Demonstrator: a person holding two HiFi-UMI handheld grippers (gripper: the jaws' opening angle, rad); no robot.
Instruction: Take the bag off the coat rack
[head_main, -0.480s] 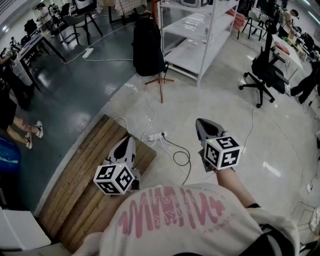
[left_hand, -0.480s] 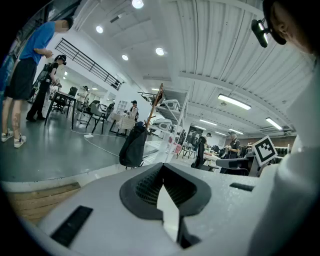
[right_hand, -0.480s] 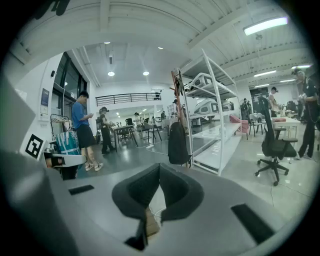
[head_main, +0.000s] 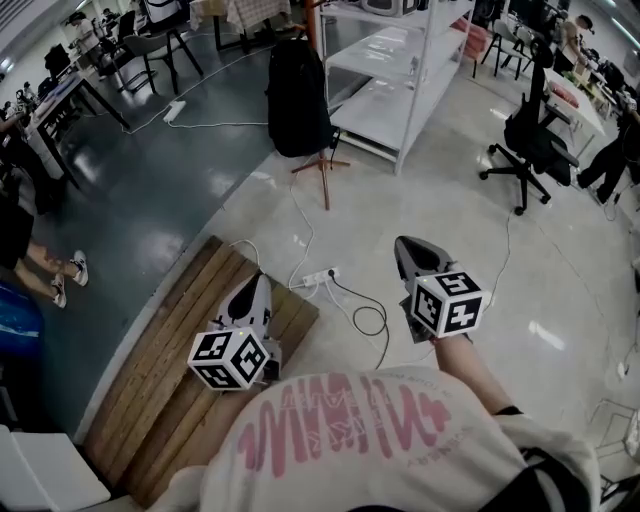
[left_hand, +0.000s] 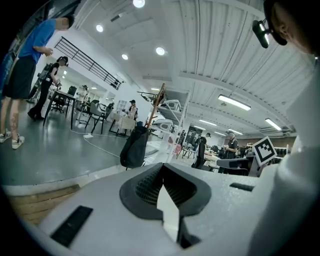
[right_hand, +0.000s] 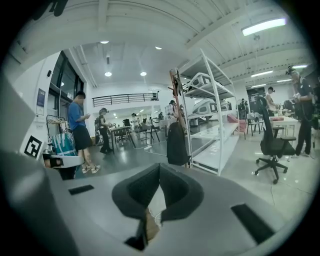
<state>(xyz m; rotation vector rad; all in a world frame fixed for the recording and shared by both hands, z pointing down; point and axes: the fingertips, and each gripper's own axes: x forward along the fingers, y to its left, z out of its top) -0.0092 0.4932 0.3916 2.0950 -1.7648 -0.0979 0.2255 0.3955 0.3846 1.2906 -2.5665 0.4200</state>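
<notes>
A black backpack (head_main: 297, 97) hangs on a wooden coat rack (head_main: 322, 170) with splayed feet, far ahead beside the white shelving. It also shows in the left gripper view as the backpack (left_hand: 134, 147) on the rack's pole (left_hand: 156, 105), and in the right gripper view as the backpack (right_hand: 177, 144) on the pole (right_hand: 175, 95). My left gripper (head_main: 252, 286) is low at the left over wooden boards, shut and empty. My right gripper (head_main: 411, 250) is at the right, shut and empty. Both are well short of the bag.
White shelving (head_main: 395, 60) stands right of the rack. A power strip with cables (head_main: 318, 275) lies on the floor ahead. A wooden pallet (head_main: 180, 350) is at the left. An office chair (head_main: 530, 140) stands at the right. People stand by desks at the left (right_hand: 79, 131).
The whole view has crept forward slightly: the pallet and power strip slid a little towards me. Both grippers keep their places and stay shut.
</notes>
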